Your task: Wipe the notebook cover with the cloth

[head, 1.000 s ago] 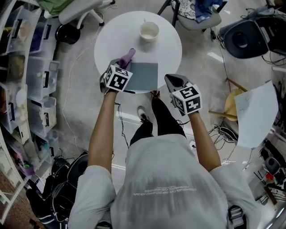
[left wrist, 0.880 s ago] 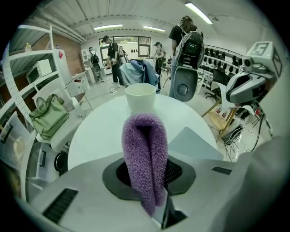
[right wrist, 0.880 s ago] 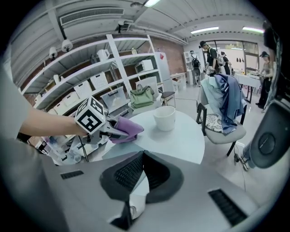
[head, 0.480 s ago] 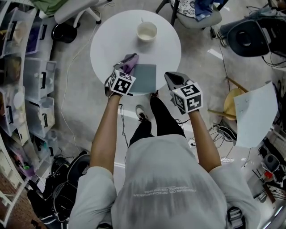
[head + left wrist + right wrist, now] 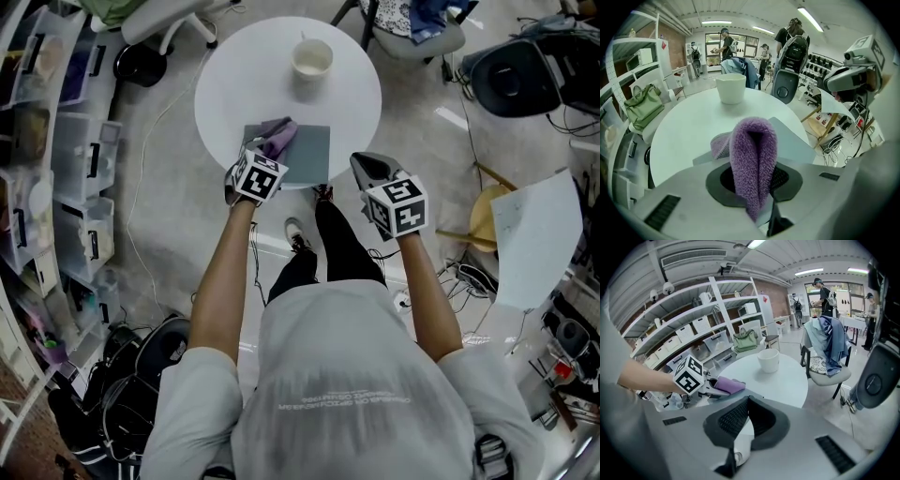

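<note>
Left gripper (image 5: pixel 266 154): clenched on a purple, nubby terry cloth (image 5: pixel 753 157). The cloth is folded into a thick loop. It stands up between the dark ribbed pads and fills the gap, with a loose flap trailing to the left.

The cloth's far end rests on the flat grey rectangular notebook cover (image 5: pixel 307 156), toward the cover's far left part. The cover is matt and smooth. It lies at the near edge of the round white table (image 5: pixel 234 89).

Right gripper (image 5: pixel 365 165): jaws brought together, tips meeting, nothing between them. It is held off the table's near-right edge, over the floor, apart from the notebook.

A cream, smooth-walled cup (image 5: pixel 312 61) stands upright on the far side of the table, well apart from the notebook.

Against a second ago: then the cloth sat beyond the cover's far left corner, mostly on bare tabletop. Half a second ago it was at that corner. Now it is on the cover itself. The left gripper has come in toward the notebook with it. The right gripper and the cup are in much the same places.
</note>
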Available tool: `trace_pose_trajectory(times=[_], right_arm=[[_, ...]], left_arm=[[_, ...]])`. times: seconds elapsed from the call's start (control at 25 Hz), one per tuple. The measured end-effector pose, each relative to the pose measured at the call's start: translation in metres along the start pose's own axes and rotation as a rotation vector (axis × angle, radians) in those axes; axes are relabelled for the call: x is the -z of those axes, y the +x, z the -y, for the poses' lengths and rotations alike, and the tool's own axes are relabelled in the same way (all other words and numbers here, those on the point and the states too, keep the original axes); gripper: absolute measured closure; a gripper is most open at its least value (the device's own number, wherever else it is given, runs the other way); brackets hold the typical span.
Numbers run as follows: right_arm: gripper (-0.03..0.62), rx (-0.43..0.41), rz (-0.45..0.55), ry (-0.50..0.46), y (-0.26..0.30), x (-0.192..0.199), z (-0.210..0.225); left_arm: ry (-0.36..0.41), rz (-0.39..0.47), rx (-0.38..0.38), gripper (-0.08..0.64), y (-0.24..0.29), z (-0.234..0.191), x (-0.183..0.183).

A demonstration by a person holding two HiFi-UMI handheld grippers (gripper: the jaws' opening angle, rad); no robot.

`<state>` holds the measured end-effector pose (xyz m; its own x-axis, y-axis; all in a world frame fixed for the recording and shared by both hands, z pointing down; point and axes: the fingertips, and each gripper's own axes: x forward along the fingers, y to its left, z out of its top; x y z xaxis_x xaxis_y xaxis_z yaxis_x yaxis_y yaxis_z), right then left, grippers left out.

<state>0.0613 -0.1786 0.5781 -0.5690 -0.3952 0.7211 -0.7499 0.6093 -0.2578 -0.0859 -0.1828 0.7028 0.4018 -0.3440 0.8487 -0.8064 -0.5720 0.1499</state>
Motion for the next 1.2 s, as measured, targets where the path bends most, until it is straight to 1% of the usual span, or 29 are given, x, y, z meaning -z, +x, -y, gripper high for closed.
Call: trace_pose_trajectory(times=[0.68,0.88,1.0,1.2], right_arm=[[0.590,0.041,0.044,0.003,-0.040,0.030,-0.037],[0.589,0.061,0.065,0.010,-0.052,0.036,-0.050],[0.590,0.075,0.075,0.017,-0.062,0.042,-0.053],[0.589,0.094,0.088,0.032,-0.074,0.057,-0.061]], left_arm=[[-0.027,-0.032,0.048,0.486,-0.020,0.054,0.049],[-0.016,-0.051,0.037,0.486,-0.028,0.056,0.064],[-0.030,-0.071,0.056,0.488,-0.030,0.067,0.074],[-0.068,-0.058,0.054,0.488,-0.040,0.072,0.084]])
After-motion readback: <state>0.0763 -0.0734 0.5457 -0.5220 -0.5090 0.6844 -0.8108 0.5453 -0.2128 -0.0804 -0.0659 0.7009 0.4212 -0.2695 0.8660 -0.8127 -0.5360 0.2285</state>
